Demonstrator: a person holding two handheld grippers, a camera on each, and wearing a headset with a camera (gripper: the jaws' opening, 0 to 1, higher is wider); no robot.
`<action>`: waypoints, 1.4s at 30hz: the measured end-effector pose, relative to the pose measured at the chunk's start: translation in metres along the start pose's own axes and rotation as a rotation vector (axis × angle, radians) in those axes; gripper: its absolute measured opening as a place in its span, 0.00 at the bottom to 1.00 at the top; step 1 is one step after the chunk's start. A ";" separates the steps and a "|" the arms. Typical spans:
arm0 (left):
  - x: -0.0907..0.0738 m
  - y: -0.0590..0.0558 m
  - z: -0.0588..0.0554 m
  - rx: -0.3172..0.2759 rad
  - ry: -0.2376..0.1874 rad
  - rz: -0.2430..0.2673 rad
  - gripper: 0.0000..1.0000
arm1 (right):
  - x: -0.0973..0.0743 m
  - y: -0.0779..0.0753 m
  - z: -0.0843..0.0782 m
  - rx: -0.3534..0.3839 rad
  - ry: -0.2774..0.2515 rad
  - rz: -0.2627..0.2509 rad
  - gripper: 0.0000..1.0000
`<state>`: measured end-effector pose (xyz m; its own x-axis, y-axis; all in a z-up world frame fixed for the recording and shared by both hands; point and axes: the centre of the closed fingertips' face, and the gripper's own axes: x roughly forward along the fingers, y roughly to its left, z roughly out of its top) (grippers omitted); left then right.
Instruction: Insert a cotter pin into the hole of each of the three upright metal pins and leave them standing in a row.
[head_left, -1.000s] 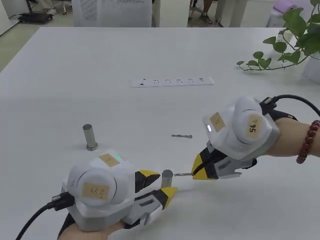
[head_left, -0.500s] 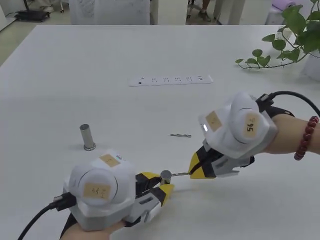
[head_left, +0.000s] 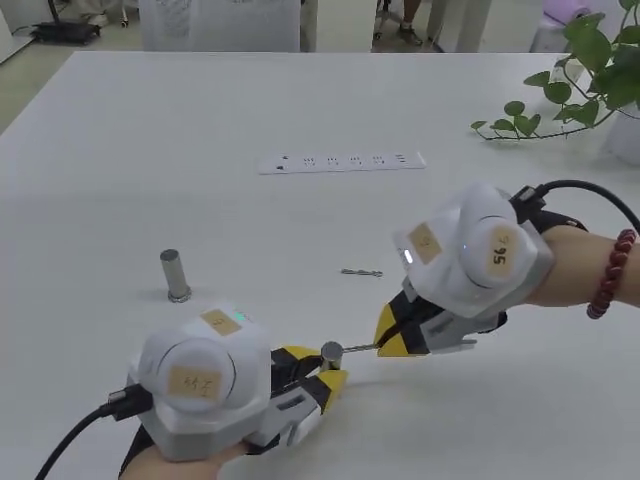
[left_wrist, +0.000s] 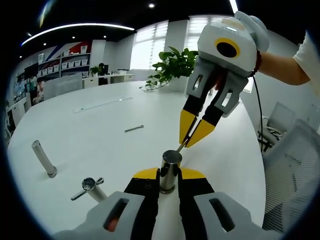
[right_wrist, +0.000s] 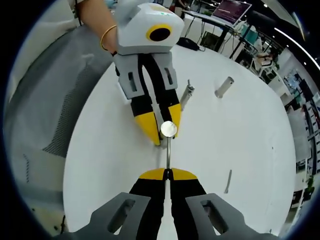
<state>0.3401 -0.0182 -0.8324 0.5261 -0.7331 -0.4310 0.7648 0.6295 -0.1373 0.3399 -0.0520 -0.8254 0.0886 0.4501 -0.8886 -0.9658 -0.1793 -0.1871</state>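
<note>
A short upright metal pin (head_left: 332, 352) stands between the yellow jaws of my left gripper (head_left: 318, 368), which is shut on it. The same pin (left_wrist: 170, 169) rises just beyond the left gripper (left_wrist: 169, 176) in its own view. My right gripper (head_left: 398, 338) is shut on a thin cotter pin (head_left: 360, 348), whose tip touches the side of the pin near its top. In the right gripper view the cotter pin (right_wrist: 169, 152) runs straight from my right gripper (right_wrist: 168, 174) to the pin (right_wrist: 168, 129). A second pin (head_left: 175, 275) stands alone to the left. A third pin (left_wrist: 92, 185) has a cotter pin through it.
One loose cotter pin (head_left: 361, 272) lies on the white table (head_left: 300, 220) behind the right gripper. A white power strip (head_left: 342, 161) lies farther back. A potted plant (head_left: 590, 70) stands at the far right corner.
The left gripper's jaws have shut on the upright pin. The right gripper has brought the cotter pin's tip up against that pin.
</note>
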 end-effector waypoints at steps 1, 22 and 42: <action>0.000 0.000 0.000 0.001 0.000 0.000 0.12 | 0.000 0.000 0.000 -0.006 0.004 -0.001 0.03; 0.001 0.001 -0.001 0.013 0.001 -0.006 0.12 | -0.006 0.001 0.001 -0.024 0.025 -0.018 0.03; 0.002 0.001 0.000 0.020 0.004 -0.017 0.12 | -0.006 -0.001 0.006 -0.019 -0.046 -0.029 0.03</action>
<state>0.3420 -0.0191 -0.8340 0.5120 -0.7425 -0.4320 0.7807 0.6119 -0.1264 0.3385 -0.0491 -0.8178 0.1052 0.4955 -0.8622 -0.9581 -0.1819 -0.2214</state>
